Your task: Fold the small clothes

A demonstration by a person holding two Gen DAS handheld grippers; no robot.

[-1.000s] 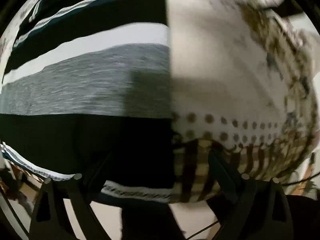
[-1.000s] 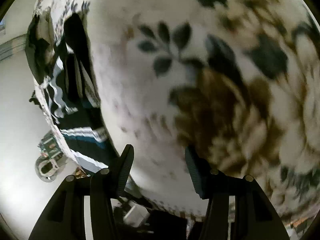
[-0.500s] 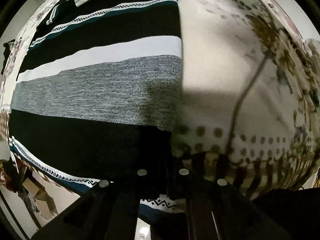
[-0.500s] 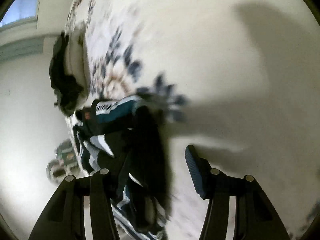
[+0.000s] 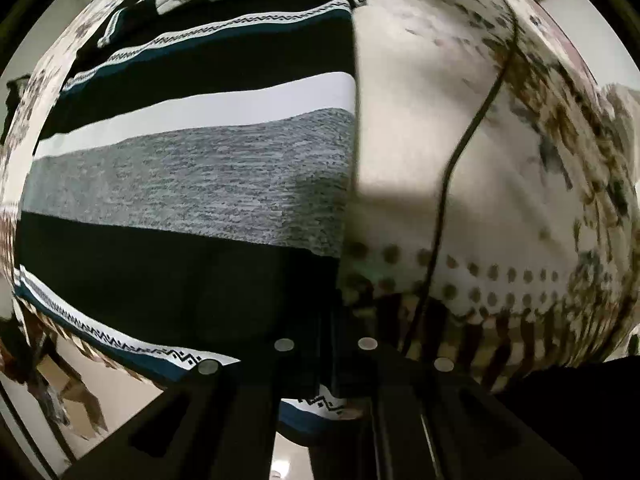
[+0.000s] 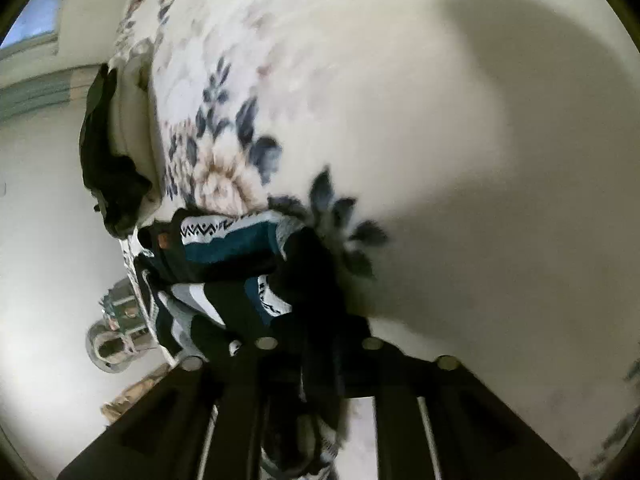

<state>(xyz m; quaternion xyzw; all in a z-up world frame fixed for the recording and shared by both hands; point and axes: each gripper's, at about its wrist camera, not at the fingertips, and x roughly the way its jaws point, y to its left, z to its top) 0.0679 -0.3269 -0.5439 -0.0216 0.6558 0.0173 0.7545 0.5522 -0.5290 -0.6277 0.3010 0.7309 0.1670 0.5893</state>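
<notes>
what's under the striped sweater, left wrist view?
The striped sweater lies on a cream floral blanket, which shows along its right edge and past the far left edge. A thin black cable crosses the blanket. Anything directly beneath the sweater is covered.

Left matte black two-finger gripper (image 5: 325, 344): dark angular finger bodies, four round silver screw heads in shallow arc across finger bases, recessed cut-outs in outer arms, pale edge lines along inner rails. Thin black cable (image 5: 460, 152) runs up from it.

Right matte black two-finger gripper (image 6: 320, 354): same black build, four silver round screw heads, same pale lines along rails.
</notes>
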